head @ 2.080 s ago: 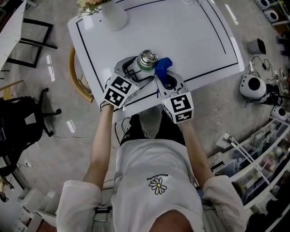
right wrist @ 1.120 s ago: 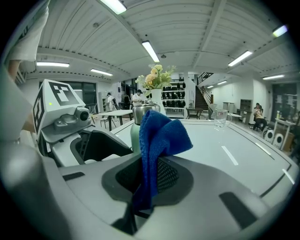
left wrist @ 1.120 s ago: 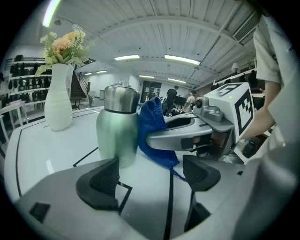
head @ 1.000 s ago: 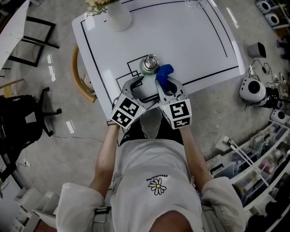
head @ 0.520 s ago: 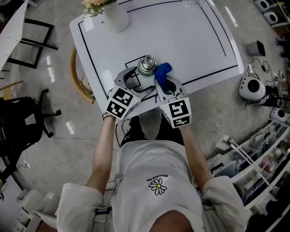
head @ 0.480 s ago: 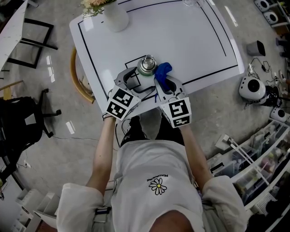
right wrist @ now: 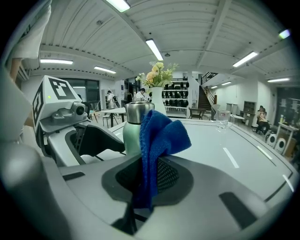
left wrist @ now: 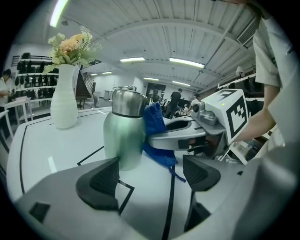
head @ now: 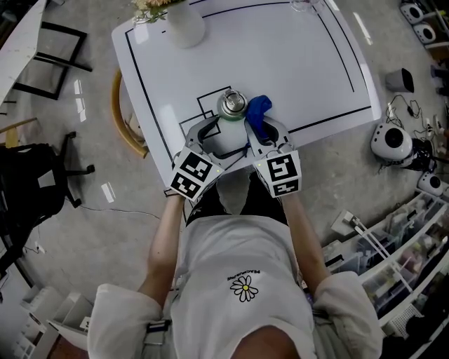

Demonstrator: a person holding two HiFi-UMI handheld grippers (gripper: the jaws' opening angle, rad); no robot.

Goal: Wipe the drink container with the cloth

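A pale green drink bottle (head: 230, 112) with a steel top stands upright on the white table (head: 295, 56), inside a black-outlined square. It also shows as a bottle (left wrist: 123, 129) in the left gripper view and a bottle (right wrist: 134, 124) in the right gripper view. My right gripper (head: 260, 130) is shut on a blue cloth (head: 257, 112), which rests against the bottle's right side; the cloth (right wrist: 155, 145) hangs between the jaws. My left gripper (head: 208, 133) is open just short of the bottle, nothing between its jaws (left wrist: 150, 176).
A white vase with flowers (head: 184, 21) stands at the table's far left corner. A clear glass (head: 306, 5) sits at the far edge. A wooden chair (head: 121, 123) is left of the table. Black lines mark the tabletop.
The left gripper let go of the bottle and drew back, now open. The bottle stands on the table. The right gripper keeps the cloth against the bottle's side.
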